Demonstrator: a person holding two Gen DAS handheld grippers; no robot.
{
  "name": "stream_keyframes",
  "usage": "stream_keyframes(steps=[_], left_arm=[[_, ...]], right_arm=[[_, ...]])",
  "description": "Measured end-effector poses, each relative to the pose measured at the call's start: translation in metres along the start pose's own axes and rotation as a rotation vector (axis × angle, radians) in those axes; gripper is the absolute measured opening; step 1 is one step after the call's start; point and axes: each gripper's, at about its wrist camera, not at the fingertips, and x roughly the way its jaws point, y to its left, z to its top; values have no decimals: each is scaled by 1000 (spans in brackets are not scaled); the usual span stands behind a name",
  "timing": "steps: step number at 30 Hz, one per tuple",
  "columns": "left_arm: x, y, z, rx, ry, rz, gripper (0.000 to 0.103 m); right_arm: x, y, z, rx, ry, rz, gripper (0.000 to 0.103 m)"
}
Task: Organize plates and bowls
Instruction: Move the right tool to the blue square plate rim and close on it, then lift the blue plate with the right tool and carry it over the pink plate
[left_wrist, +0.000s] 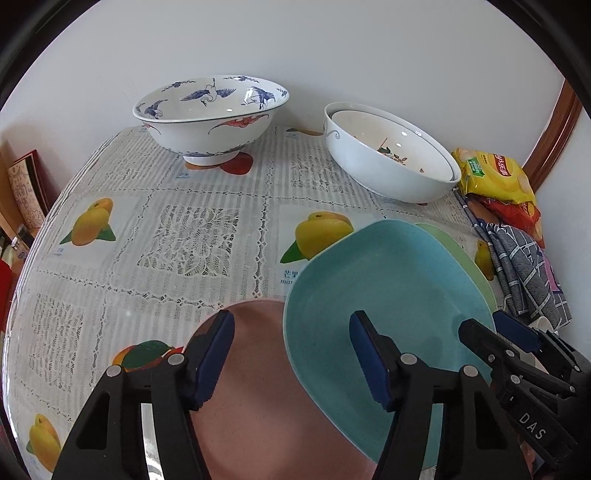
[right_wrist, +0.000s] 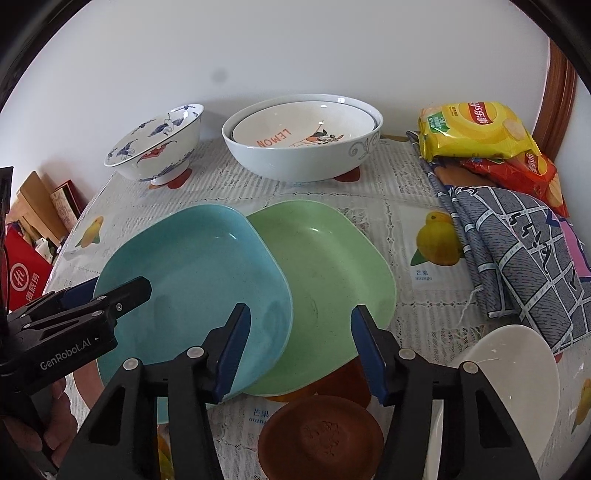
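A blue plate (right_wrist: 192, 280) lies tilted, overlapping a green plate (right_wrist: 332, 273) on the table; both also show in the left wrist view, blue plate (left_wrist: 388, 288) and green plate (left_wrist: 465, 254). A pink plate (left_wrist: 266, 391) lies under the blue one's near edge. My left gripper (left_wrist: 291, 358) is open above the pink and blue plates. My right gripper (right_wrist: 299, 350) is open above the seam of the blue and green plates. A blue-and-white crane bowl (left_wrist: 210, 118) and nested white bowls (left_wrist: 388, 162) stand at the back. A brown saucer (right_wrist: 321, 435) and a white bowl (right_wrist: 517, 376) sit near the right gripper.
Yellow and red chip bags (right_wrist: 476, 133) and a folded grey cloth (right_wrist: 517, 251) lie at the table's right side. The wall is close behind the bowls. A red box (right_wrist: 22, 277) and books stand off the table's left edge.
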Motion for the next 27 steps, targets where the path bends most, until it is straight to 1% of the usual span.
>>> stream_keyframes(steps=[4,5,6,7,8,9,10,11,12,15,20,27], left_arm=[[2,0,0,-2,-1,-5,54],[3,0,1,-3,-3,-10,51],[3,0,1,-5,-4,-21,46],[2,0,1,-6,-3,-31,44],[1,-1,1,-6,-4,-39,38],[0,-1,1,-5,-11,-45,25],[-1,-2,1,-3,-17,-51,19],[-2,-3,1,0,-16,-50,17],[-2,-3,1,3,-15,-51,17],[-4,0,1,-16,-15,-67,13],[-18,0,-1,-24,-25,-73,12],[-54,-5,-8,-20,-67,-80,12]], right_arm=[[6,1,-1,5,12,7,44],[6,1,-1,7,9,7,40],[7,1,-1,7,9,6,35],[8,1,-2,6,13,8,33],[9,2,-2,5,16,14,27],[9,2,-2,7,17,25,22],[9,3,-2,8,16,36,20],[8,4,-2,7,15,43,16],[7,6,-2,3,11,38,14],[5,9,-3,-15,4,2,13],[-6,7,-4,8,-6,20,12],[-43,10,-8,2,-56,9,12]])
